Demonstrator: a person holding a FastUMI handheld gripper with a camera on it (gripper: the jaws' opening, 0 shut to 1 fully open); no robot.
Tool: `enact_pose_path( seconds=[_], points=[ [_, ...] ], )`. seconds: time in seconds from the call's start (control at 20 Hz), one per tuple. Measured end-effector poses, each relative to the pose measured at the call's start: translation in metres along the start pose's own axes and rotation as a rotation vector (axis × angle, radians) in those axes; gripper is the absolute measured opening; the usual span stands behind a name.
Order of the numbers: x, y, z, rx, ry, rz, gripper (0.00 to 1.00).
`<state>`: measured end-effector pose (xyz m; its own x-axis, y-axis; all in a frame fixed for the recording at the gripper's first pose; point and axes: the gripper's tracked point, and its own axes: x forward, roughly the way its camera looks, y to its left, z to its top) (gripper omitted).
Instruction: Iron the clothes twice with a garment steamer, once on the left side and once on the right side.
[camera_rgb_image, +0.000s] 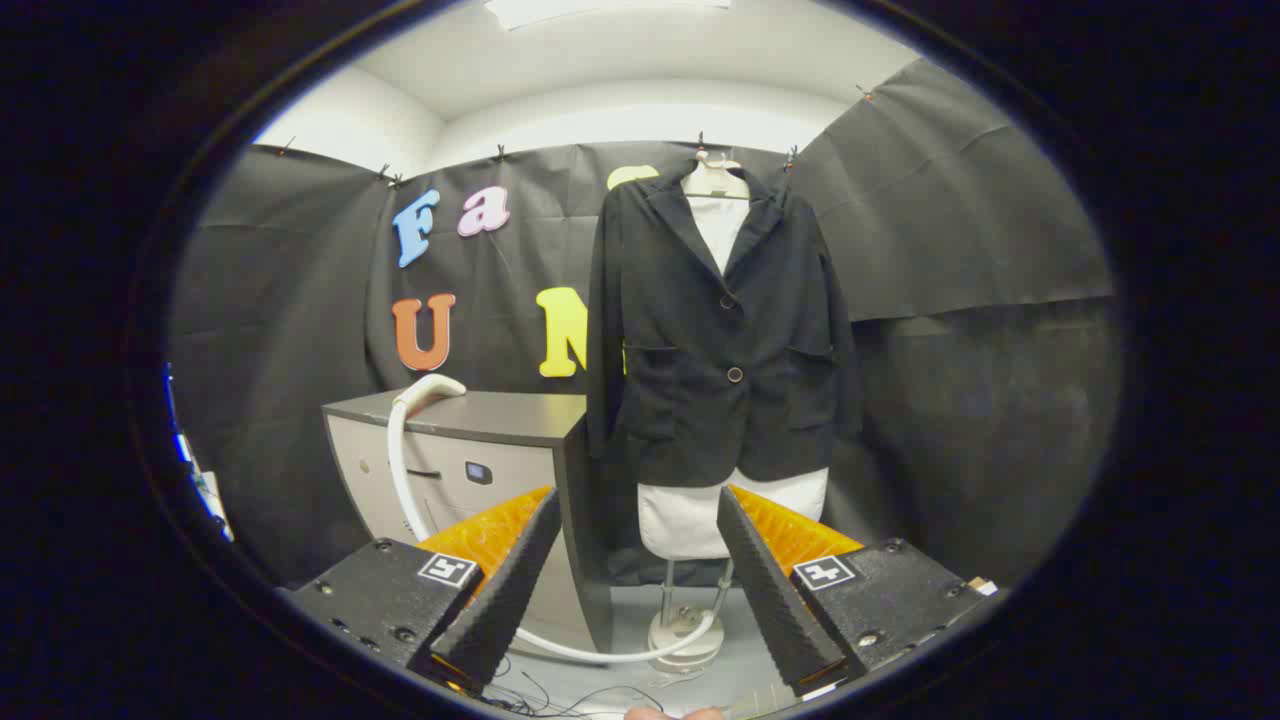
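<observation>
I see my gripper (635, 520) with its fingers spread wide and empty, well short of the black blazer (720, 330) hanging on a mannequin stand (685, 635) beyond them. The steamer head (428, 390) rests on the grey cabinet (500, 418) left of the blazer, its white hose (400, 480) looping down to the stand's base.

I see the black jacket (722, 330) hanging buttoned on a white mannequin torso (690, 520), upright beyond my fingers. The garment steamer's white head (428, 390) rests on the grey bench (490, 415) left of it, its hose (400, 480) looping down to the mannequin's stand.
</observation>
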<state>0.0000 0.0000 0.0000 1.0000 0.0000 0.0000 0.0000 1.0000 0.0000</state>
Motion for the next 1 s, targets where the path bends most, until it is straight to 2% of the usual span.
enact_pose_path(
  seconds=[0.1, 0.35, 0.65, 0.85, 1.0],
  points=[
    [-0.003, 0.0, -0.003, 0.01, 0.013, 0.025, 1.0],
    [-0.003, -0.016, 0.006, 0.004, -0.019, 0.0, 1.0],
    [-0.001, -0.021, -0.004, 0.02, 0.007, 0.026, 1.0],
    [-0.002, -0.015, -0.012, 0.027, 0.054, 0.028, 1.0],
    [-0.002, -0.004, -0.001, 0.018, 0.053, 0.03, 1.0]
  ],
)
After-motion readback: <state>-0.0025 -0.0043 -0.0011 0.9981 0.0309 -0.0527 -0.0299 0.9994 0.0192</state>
